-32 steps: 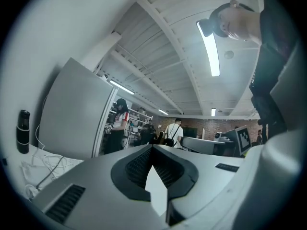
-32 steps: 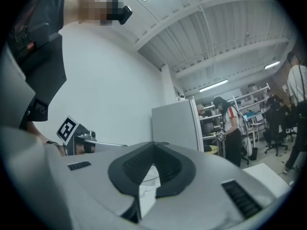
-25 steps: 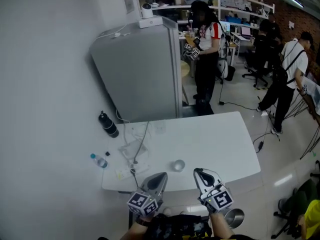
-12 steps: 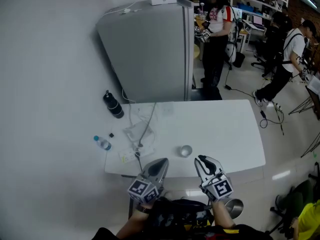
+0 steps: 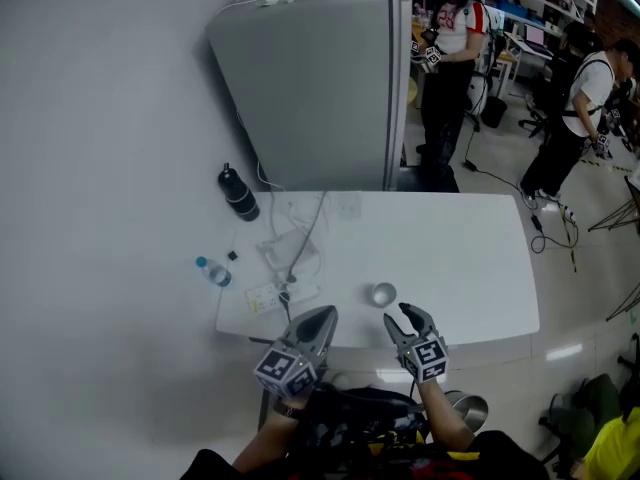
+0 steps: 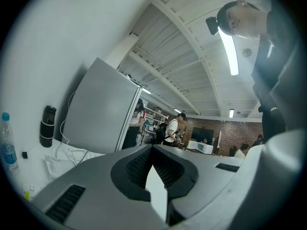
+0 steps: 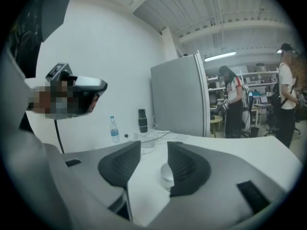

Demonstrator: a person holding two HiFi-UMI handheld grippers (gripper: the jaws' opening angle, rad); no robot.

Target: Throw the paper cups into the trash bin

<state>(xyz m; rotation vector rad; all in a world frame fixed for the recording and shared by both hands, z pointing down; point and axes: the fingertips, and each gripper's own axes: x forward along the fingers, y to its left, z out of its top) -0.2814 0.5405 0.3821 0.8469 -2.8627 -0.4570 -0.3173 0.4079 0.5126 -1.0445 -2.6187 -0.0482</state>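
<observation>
Table: a white table (image 5: 450,258); every place below is given relative to it.
Paper cup: one small paper cup (image 5: 383,294) sits on the table, close to the front edge and about in the middle of it. I cannot tell whether its mouth is up or down.
Right gripper: the right gripper (image 5: 400,318) is over the front edge of the table, just in front of the cup.
Right jaws: they are partly apart and have just been opening. In the right gripper view the cup (image 7: 166,172) shows in the gap, next to the right-hand jaw but further along the table. The pads do not press on it, so nothing is held.
Left gripper: the left gripper (image 5: 322,316) is also at the front edge of the table, to the left of the cup and apart from it.
Left jaws: they meet at the tips in the left gripper view (image 6: 152,147), and I see no object held there.
Trash bin: a round metal trash bin (image 5: 468,409) is on the floor below the front edge of the table, toward its right side.
Black bottle: a black bottle (image 5: 239,194) stands upright at the far left corner.
Water bottle: a clear water bottle (image 5: 213,271) is at the left edge, by the wall.
Cables: white cables (image 5: 290,258) lie on the left part of the table.
Cabinet: a tall grey cabinet (image 5: 310,98) stands directly behind the far edge.
People: two people (image 5: 455,48) stand on the floor beyond the table, at the far right.
</observation>
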